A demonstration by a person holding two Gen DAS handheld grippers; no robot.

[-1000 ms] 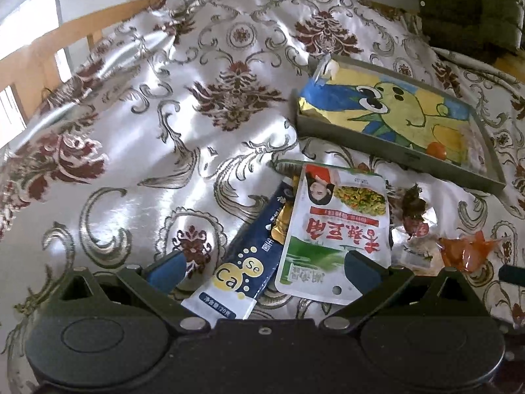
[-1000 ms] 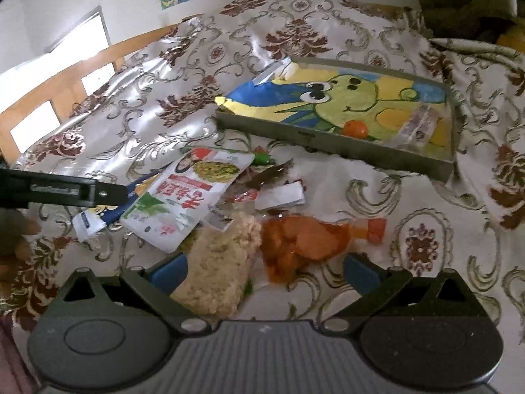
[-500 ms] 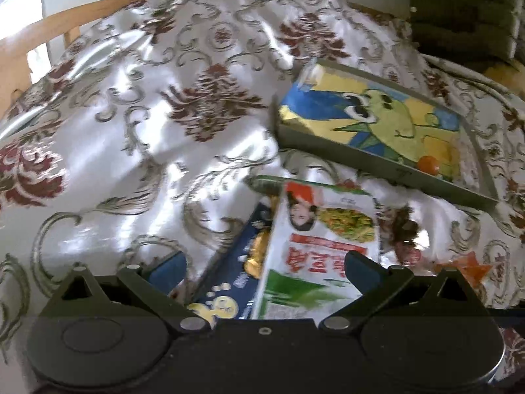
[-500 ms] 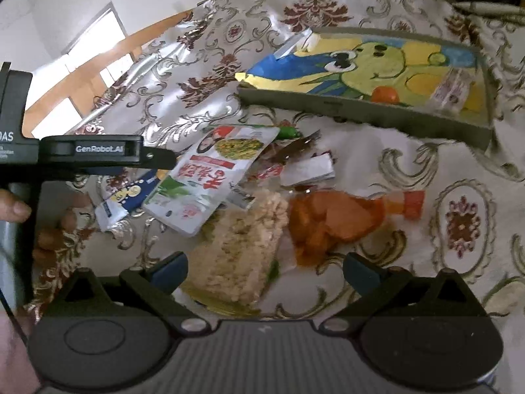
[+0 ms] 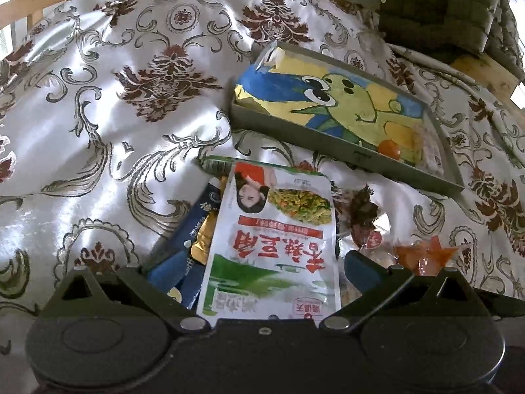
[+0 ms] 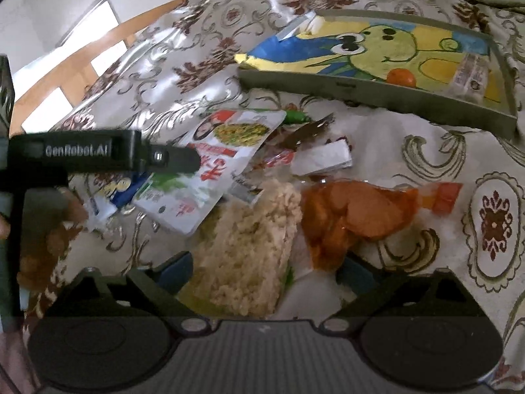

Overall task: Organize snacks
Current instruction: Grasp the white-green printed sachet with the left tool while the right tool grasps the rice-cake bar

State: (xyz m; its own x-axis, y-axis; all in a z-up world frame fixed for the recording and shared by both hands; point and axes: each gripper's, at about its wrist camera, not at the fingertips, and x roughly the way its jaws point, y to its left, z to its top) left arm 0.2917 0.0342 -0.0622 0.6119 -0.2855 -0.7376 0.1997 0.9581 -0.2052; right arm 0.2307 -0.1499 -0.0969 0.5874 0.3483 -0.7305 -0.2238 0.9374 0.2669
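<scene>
A pile of snacks lies on the patterned cloth. My left gripper (image 5: 265, 269) is open, its fingers either side of a white and green packet (image 5: 275, 246) with red writing; a dark blue packet (image 5: 193, 229) lies under it. My right gripper (image 6: 265, 271) is open around a pale rice cake bar (image 6: 249, 243), with an orange packet (image 6: 354, 213) by its right finger. The white and green packet (image 6: 210, 170) shows in the right wrist view, with the left gripper (image 6: 177, 159) over it. A grey tray (image 5: 328, 138) with a cartoon lining holds an orange sweet (image 5: 388, 147).
A dried dark snack in clear wrap (image 5: 361, 213) and a small white wrapper (image 6: 321, 159) lie between the pile and the tray (image 6: 377, 93). A clear packet (image 6: 469, 72) lies in the tray. A wooden rail (image 6: 82, 75) runs along the left edge. A dark cushion (image 5: 436, 6) sits behind.
Both grippers have moved forward and down onto the pile. The white and green packet now lies between my left fingers, and the rice cake bar between my right fingers.
</scene>
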